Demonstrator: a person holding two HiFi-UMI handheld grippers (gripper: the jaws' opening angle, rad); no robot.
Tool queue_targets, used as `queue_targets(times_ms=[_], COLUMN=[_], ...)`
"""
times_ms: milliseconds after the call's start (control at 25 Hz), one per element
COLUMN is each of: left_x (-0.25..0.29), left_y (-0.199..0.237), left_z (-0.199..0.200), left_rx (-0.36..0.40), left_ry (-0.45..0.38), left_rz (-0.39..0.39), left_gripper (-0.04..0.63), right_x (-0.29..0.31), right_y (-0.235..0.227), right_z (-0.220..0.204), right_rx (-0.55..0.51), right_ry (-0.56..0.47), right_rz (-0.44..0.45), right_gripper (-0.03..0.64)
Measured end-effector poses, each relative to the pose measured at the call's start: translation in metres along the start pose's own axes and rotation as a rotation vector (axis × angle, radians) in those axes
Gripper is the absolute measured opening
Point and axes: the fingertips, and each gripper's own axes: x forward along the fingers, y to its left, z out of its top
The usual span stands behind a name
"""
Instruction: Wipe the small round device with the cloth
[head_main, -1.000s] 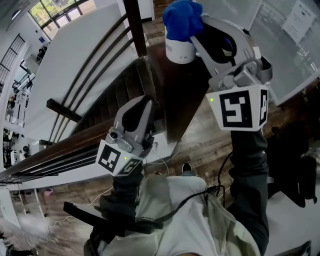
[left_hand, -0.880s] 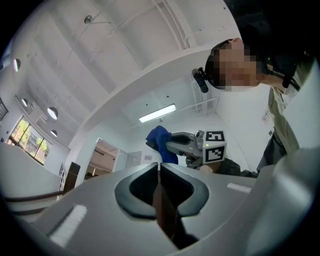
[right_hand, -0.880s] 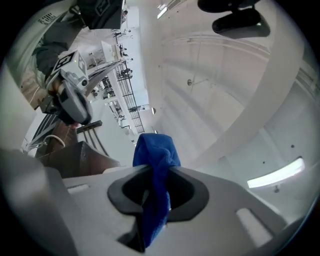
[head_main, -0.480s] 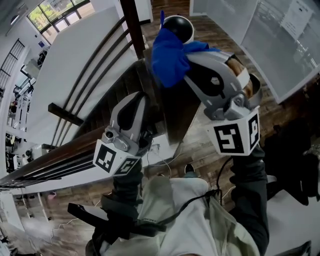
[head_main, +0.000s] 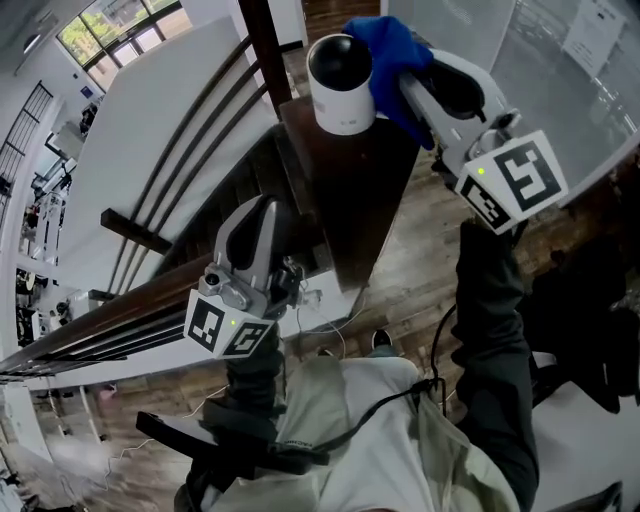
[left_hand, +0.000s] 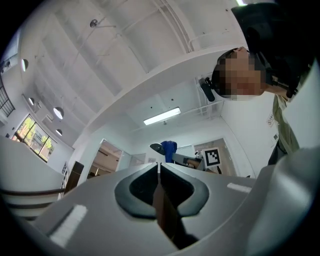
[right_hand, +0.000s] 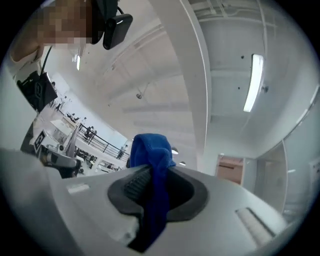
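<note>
Cloth (head_main: 388, 45), crumpled blue, pinched by right gripper (right_hand: 156, 175) beside domed device (head_main: 340, 75); left gripper (left_hand: 159, 167) closed.

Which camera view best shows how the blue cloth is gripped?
The right gripper view: the blue cloth runs pinched between the right gripper's jaws. The head view shows it bunched beside the white device; the left gripper view shows only a distant blue patch.

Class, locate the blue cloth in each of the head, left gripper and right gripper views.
Head view: blue cloth at top centre, beside the white device.
Left gripper view: cloth small, near centre.
Right gripper view: cloth lower centre, clamped between the jaws.
Shared landmark: the right gripper holding it.
</note>
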Motion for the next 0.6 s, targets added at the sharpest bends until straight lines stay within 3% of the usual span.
queue_targets(times_ms=[120, 280, 440, 600], left_x=[-0.003, -0.007, -0.009, -0.030], left_y=[-0.001, -0.011, -0.020, -0.024], left_z=[0.000, -0.005, -0.009, -0.032], left_rx=[0.003, 0.004, 0.008, 0.014], left_ry=[0.008, 0.024, 0.026, 0.033], left_rz=[0.003, 0.001, -0.004, 0.004], left_gripper=[0.003, 0.003, 0.004, 0.003], right_x=[0.002, -0.009, -0.008, 0.016], right_y=[0.024, 0.023, -0.018, -0.013], right_z=[-0.026, -0.043, 0.008, 0.031], right_rx=[0.080, 0.064, 0.096, 0.071], right_ry=[0.046, 0.106, -0.062, -0.150], right_rz=[0.085, 0.126, 0.106, 0.239], right_gripper=[0.063, 0.063, 0.063, 0.063])
